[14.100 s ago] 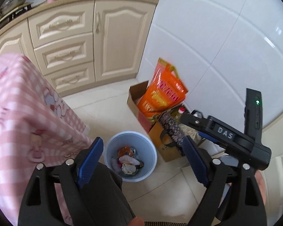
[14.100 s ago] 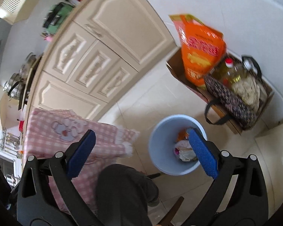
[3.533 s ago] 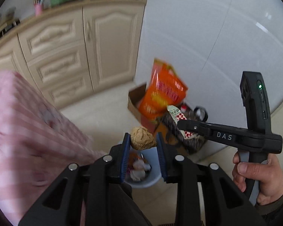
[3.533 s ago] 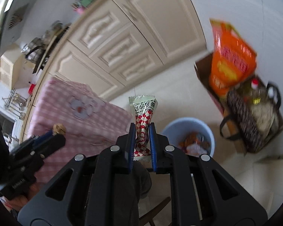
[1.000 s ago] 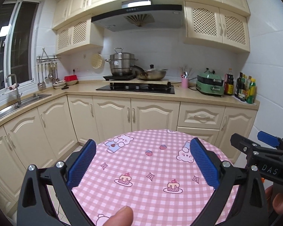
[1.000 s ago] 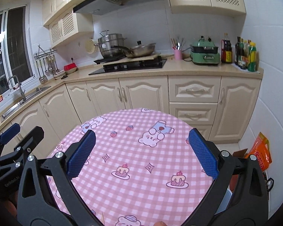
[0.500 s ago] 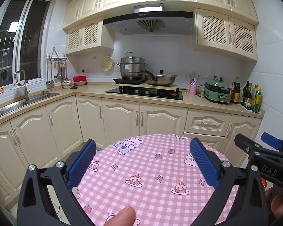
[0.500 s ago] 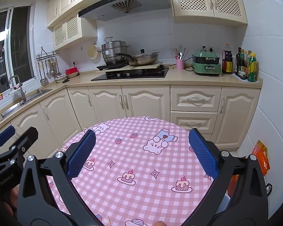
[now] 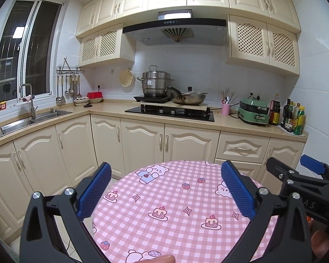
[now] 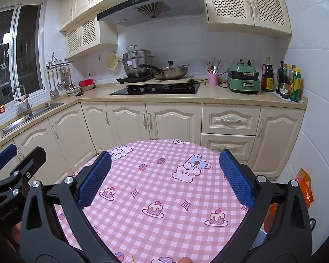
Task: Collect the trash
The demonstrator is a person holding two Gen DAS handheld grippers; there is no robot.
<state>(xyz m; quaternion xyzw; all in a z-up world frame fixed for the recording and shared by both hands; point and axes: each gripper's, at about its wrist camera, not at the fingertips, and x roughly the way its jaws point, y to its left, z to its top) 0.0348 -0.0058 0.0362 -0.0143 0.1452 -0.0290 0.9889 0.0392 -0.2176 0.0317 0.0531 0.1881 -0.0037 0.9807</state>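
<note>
Trash is nowhere to be seen on the round surface with the pink checked cloth in either wrist view: only printed bears, cakes and strawberries show on the cloth, and the near edge is cut off by the frame. A sliver of what may be a pale blue bin shows low at the right of the right wrist view, beside an orange bag on the floor, but too little is visible to be sure. Beyond the surface run cream cupboards, a worktop with a hob, a steel pot, a pan and a green cooker; none of it looks like rubbish. The left claw hangs over the cloth with its blue pads spread wide and nothing between them. The right claw is likewise spread and empty, and it also shows at the right edge of the left view. With no piece in sight, how it handles is only a guess: household scraps such as wrappers or crumpled paper are likely light, soft and easy to crush, so a pinch across the bulkiest middle would probably hold better than a thin, slippery edge. Any next piece must first be found.
</note>
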